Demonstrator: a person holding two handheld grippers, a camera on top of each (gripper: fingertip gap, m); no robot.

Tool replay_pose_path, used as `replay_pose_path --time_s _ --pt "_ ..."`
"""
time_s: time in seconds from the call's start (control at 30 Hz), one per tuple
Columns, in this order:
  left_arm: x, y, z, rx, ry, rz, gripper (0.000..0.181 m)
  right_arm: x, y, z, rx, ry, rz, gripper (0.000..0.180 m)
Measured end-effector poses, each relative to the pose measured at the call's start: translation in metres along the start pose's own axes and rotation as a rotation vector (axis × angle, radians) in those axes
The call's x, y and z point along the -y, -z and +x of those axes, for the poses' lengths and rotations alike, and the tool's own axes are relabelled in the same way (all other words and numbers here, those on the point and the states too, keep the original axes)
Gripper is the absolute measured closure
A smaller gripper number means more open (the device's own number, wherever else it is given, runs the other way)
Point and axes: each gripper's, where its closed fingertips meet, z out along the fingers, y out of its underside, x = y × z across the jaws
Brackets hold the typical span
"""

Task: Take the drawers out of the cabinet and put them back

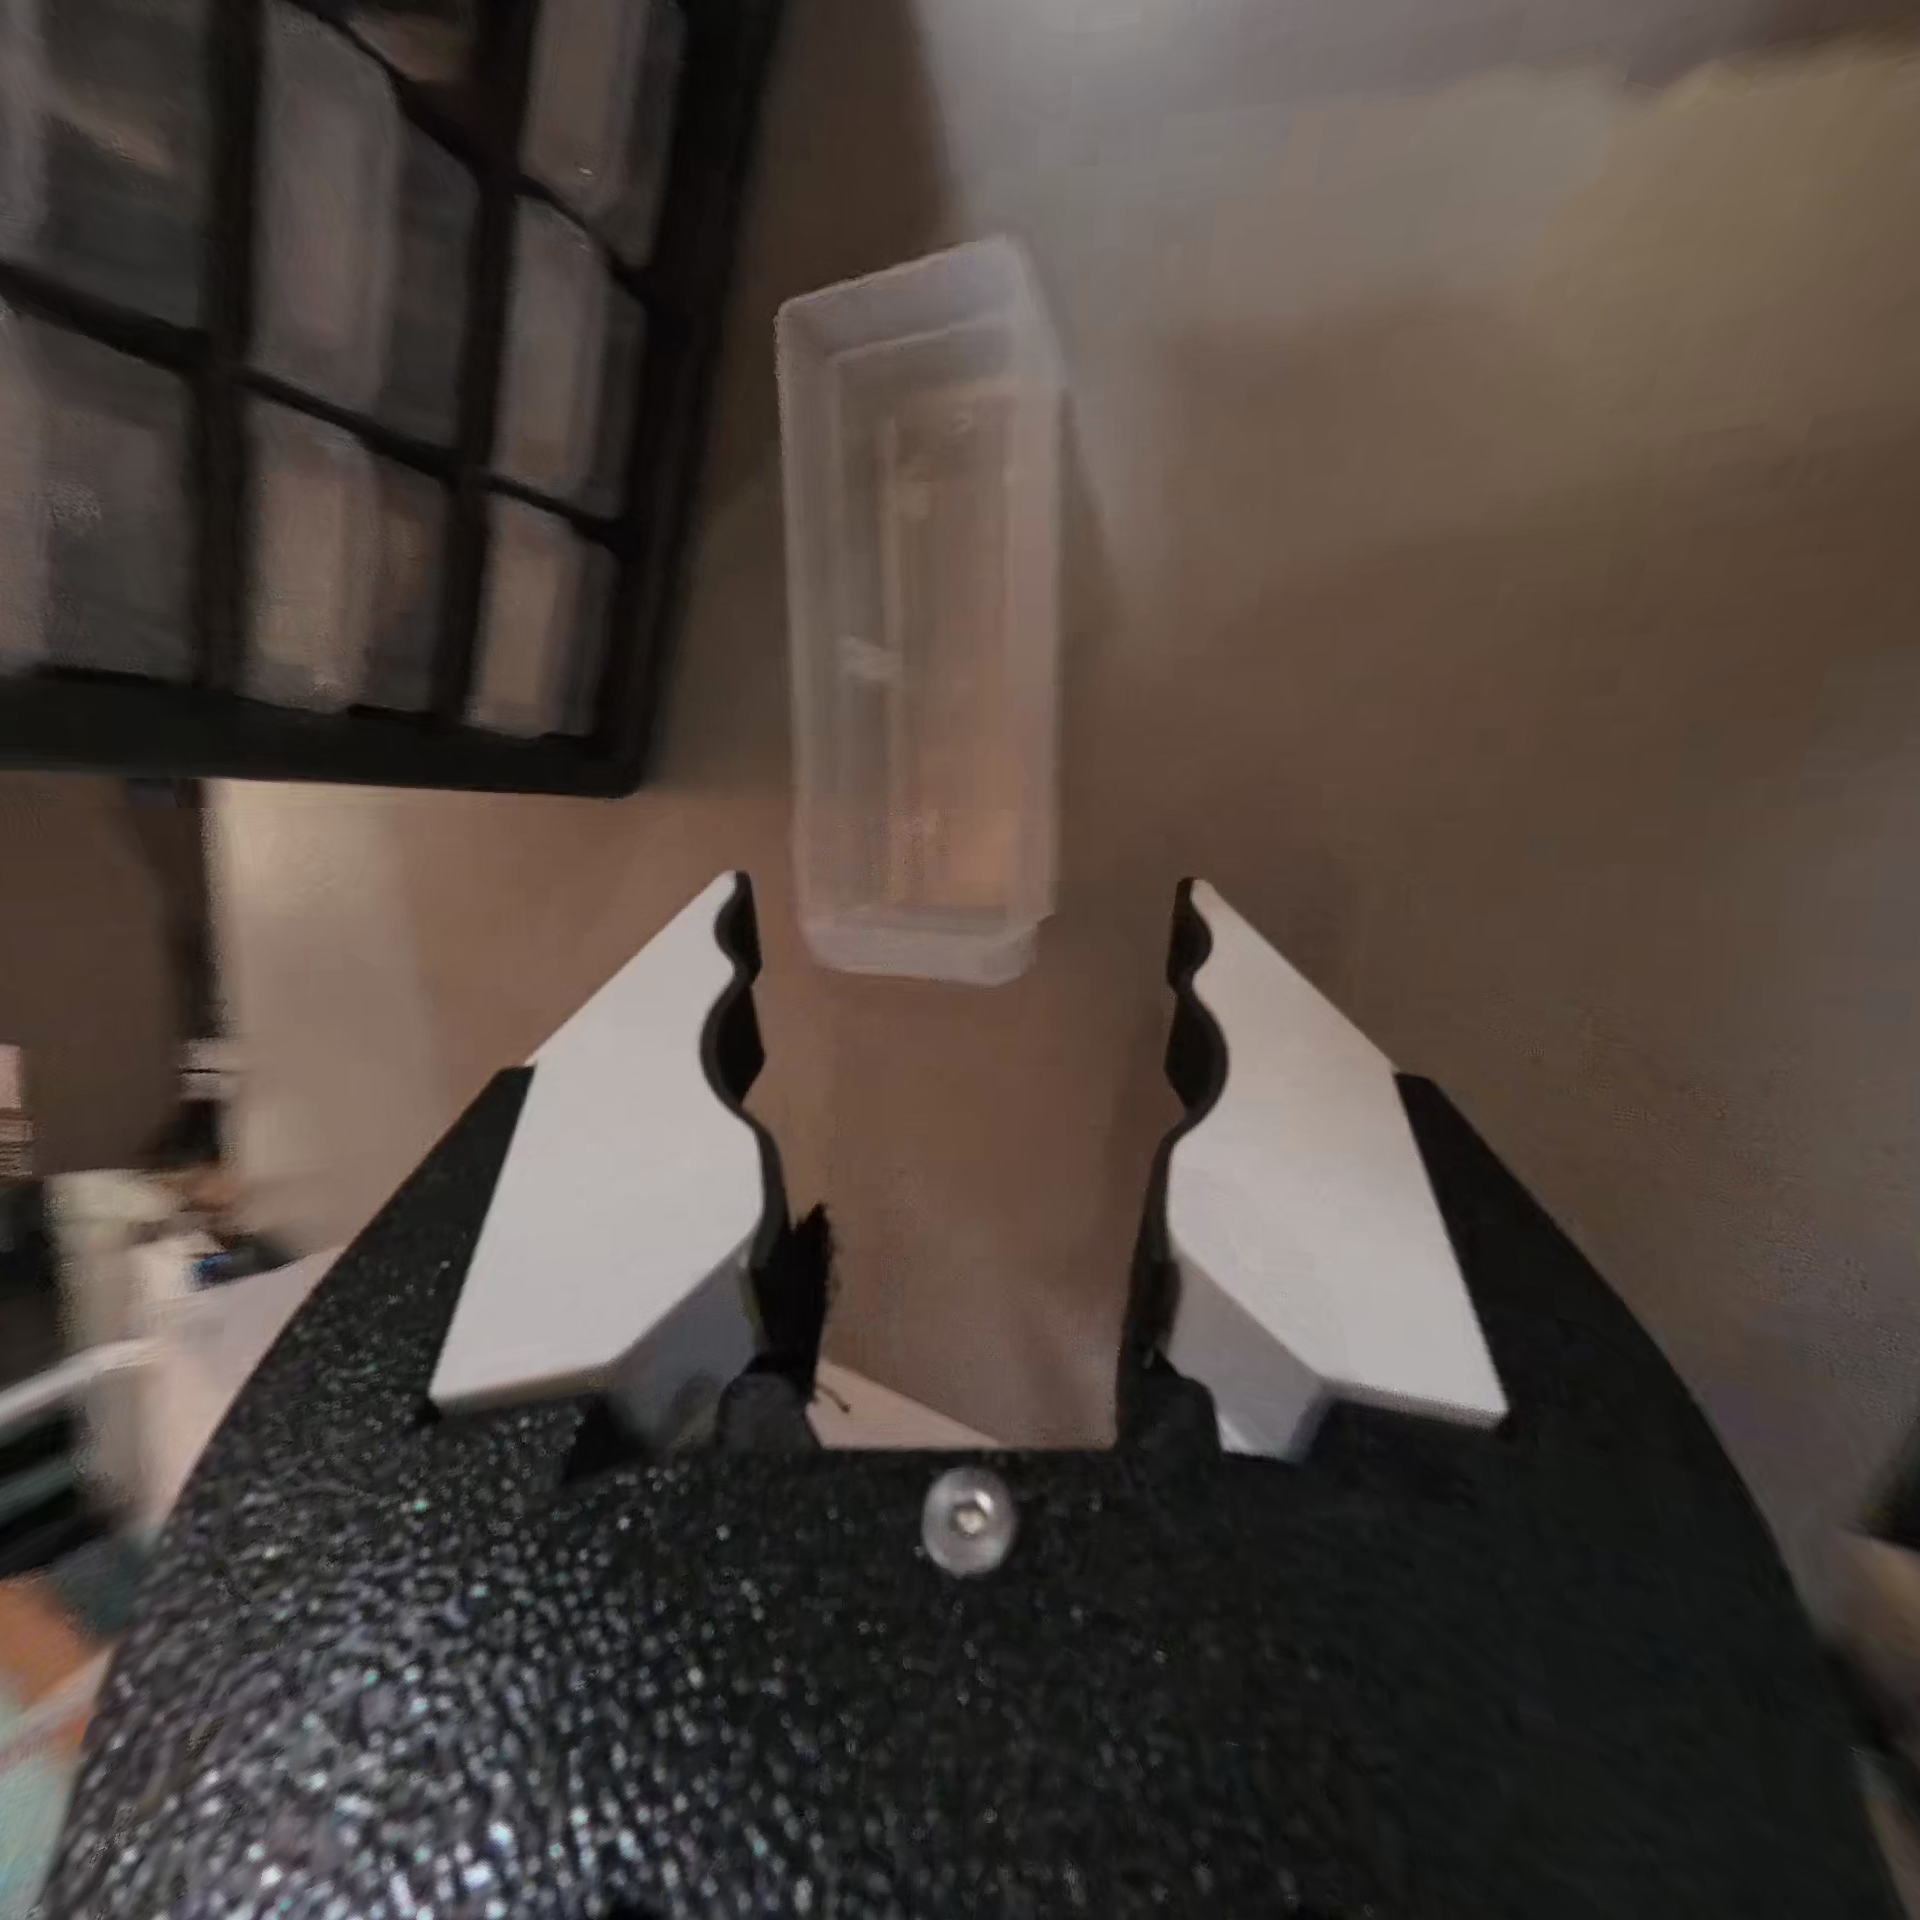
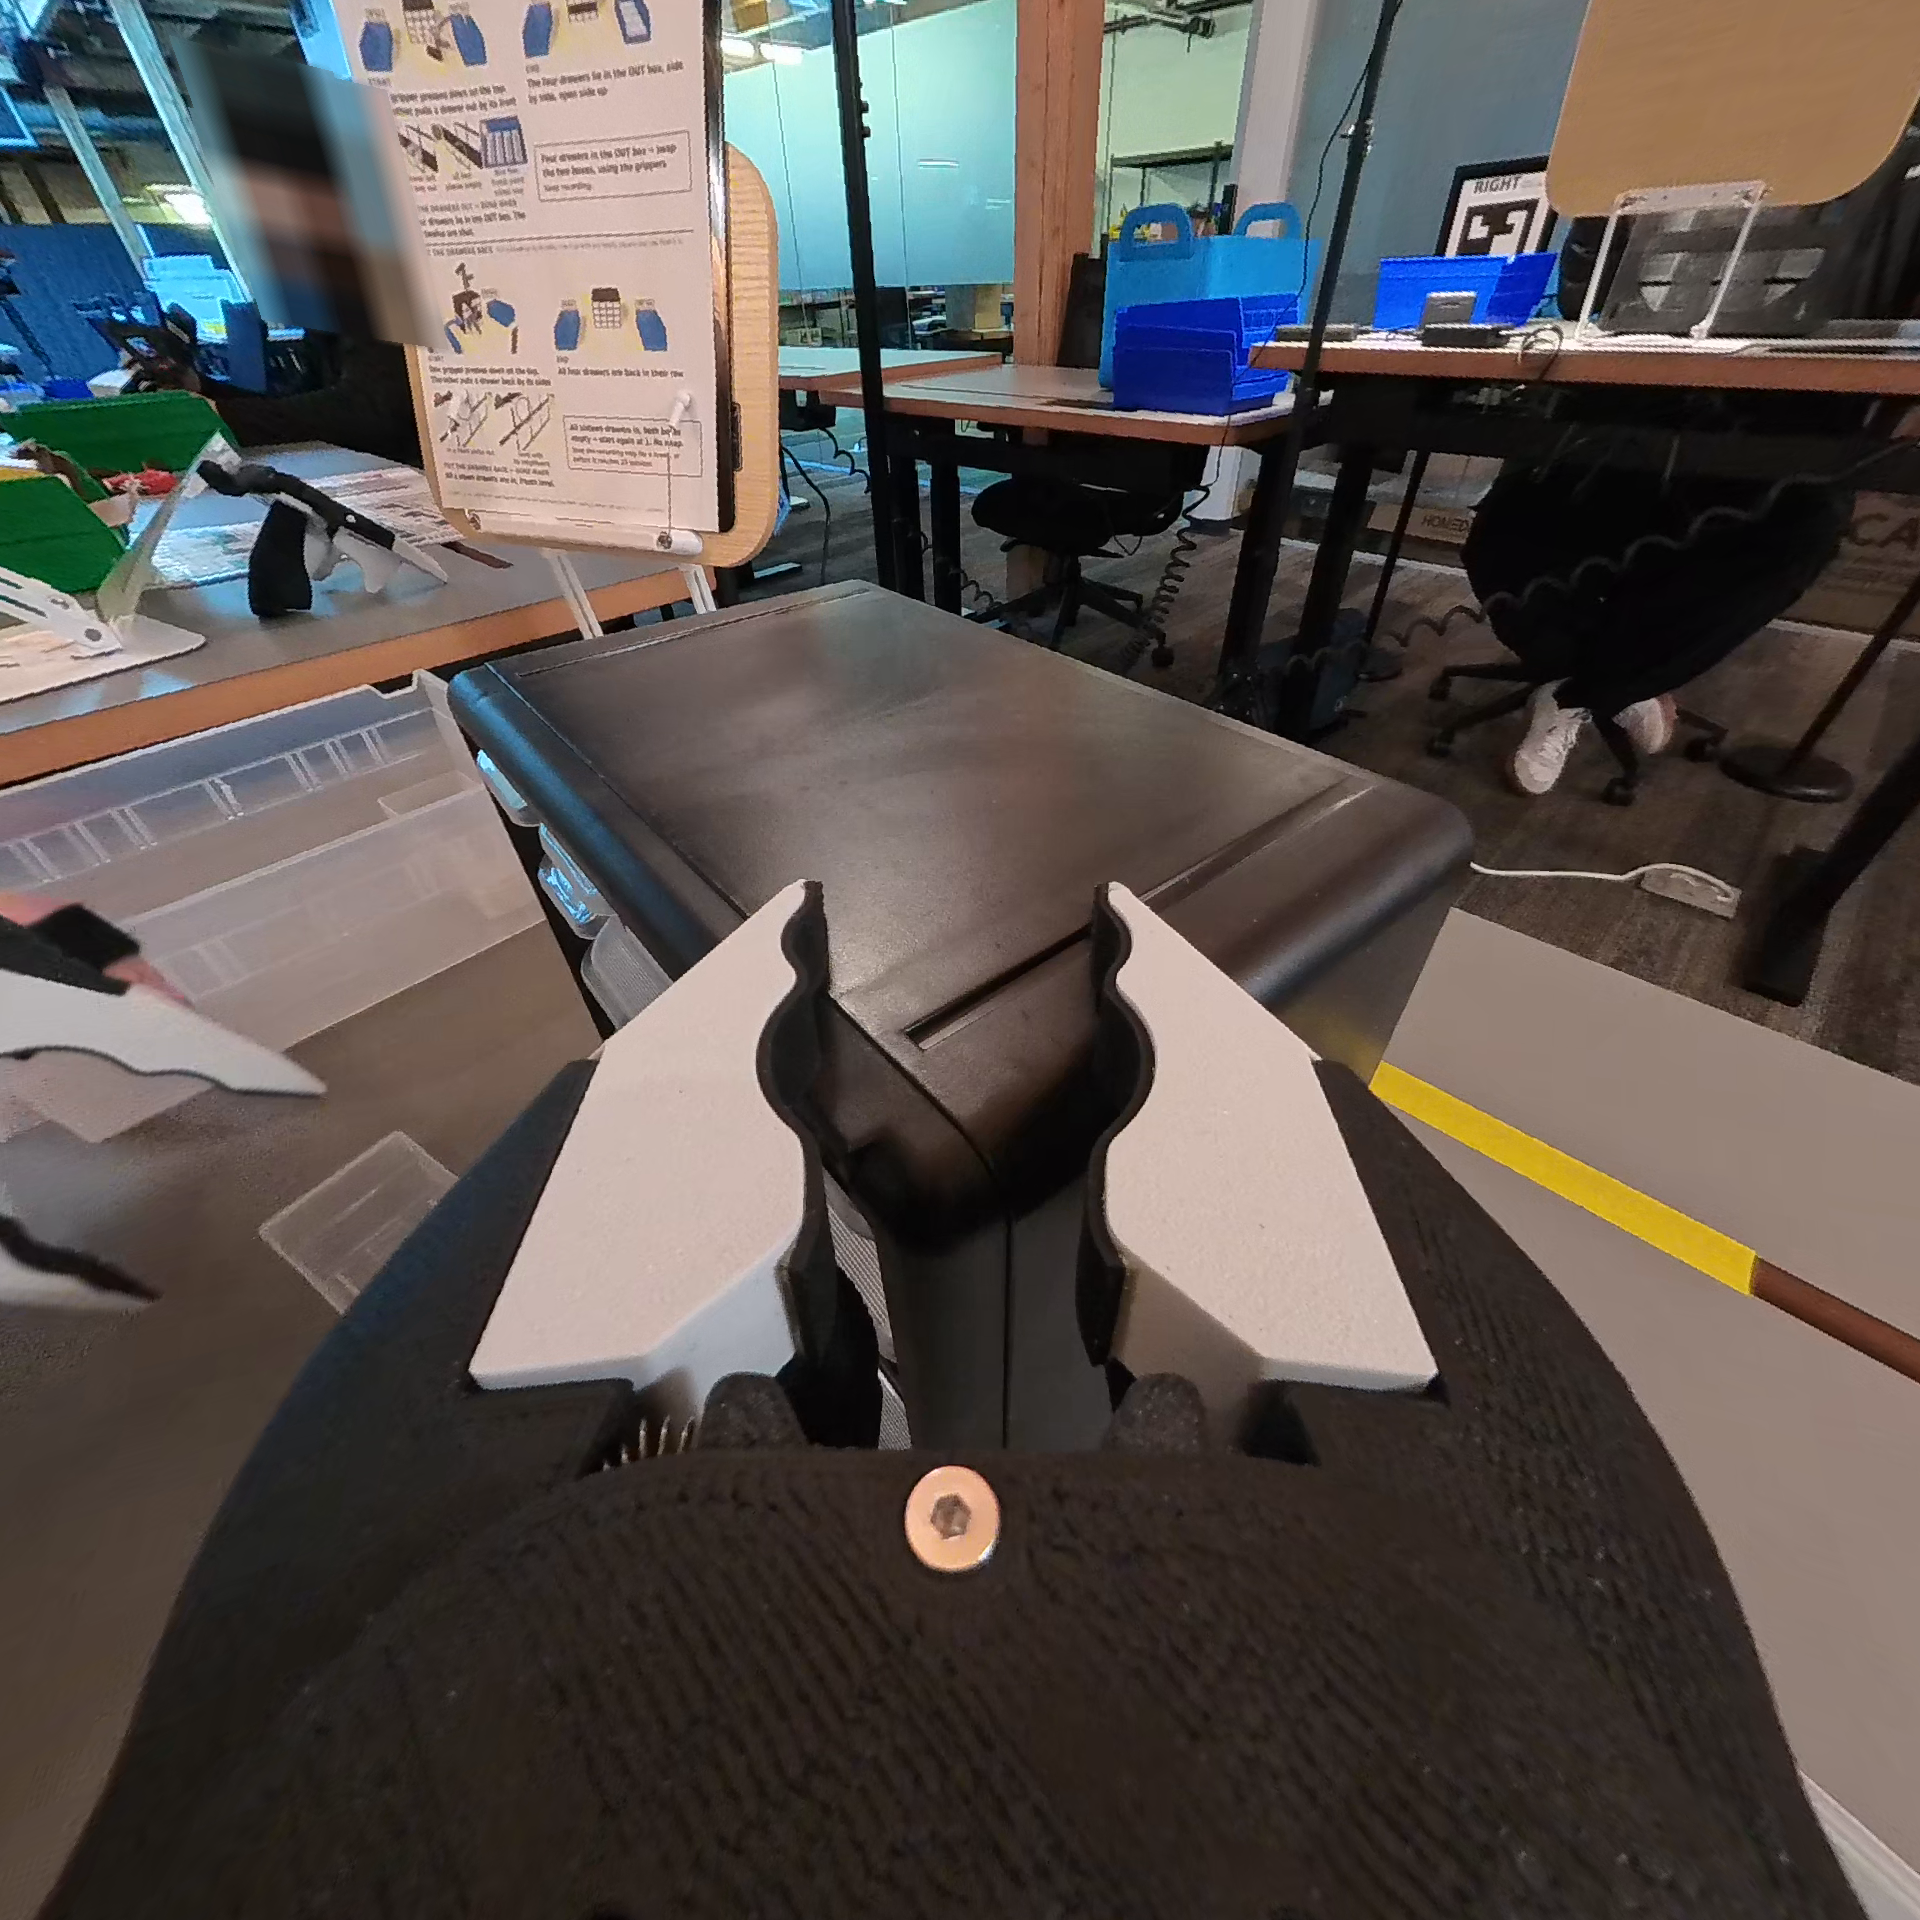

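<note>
Left gripper (image 1: 961, 894) jaws wide, empty; right gripper (image 2: 961, 904) jaws straddle cabinet (image 2: 935, 790) corner; clear drawer (image 1: 920, 623) looks light, slick; grip its short end.

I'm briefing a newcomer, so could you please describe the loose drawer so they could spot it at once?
Start at the black cabinet with its grid of clear drawers. Beside it on the tan table lies one clear plastic drawer, just ahead of the open left tool. Unlike the others, it sits outside the frame, alone, open side showing.
</note>
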Motion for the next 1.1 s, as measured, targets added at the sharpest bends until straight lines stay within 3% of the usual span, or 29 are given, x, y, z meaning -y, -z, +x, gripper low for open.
replay_pose_path --time_s 0.03,0.2,0.3,0.47,0.6,0.8,1.1 --pt "-0.006 -0.001 -0.007 0.075 -0.094 0.009 0.103 0.0 0.0 0.0 0.0 0.0 0.0 0.129" --pt "-0.032 -0.014 -0.025 0.356 -0.649 -0.016 0.117 0.0 0.0 0.0 -0.001 0.001 -0.002 0.13" --pt "-0.039 -0.026 -0.019 0.335 -0.757 -0.01 0.113 0.0 0.0 0.0 -0.002 0.002 -0.002 0.13" --pt "-0.024 -0.032 -0.022 0.386 -0.857 0.075 0.129 0.0 0.0 0.0 -0.003 0.001 -0.001 0.13" --pt "-0.029 -0.043 -0.018 0.358 -0.866 0.05 0.141 0.0 0.0 0.0 -0.003 0.001 0.0 0.13" --pt "-0.017 -0.028 -0.017 0.446 -0.765 0.071 0.165 0.0 0.0 0.0 -0.001 -0.003 0.002 0.13" --pt "-0.01 -0.02 0.006 0.445 -0.492 -0.132 0.166 0.0 0.0 0.0 -0.002 -0.003 0.001 0.13"
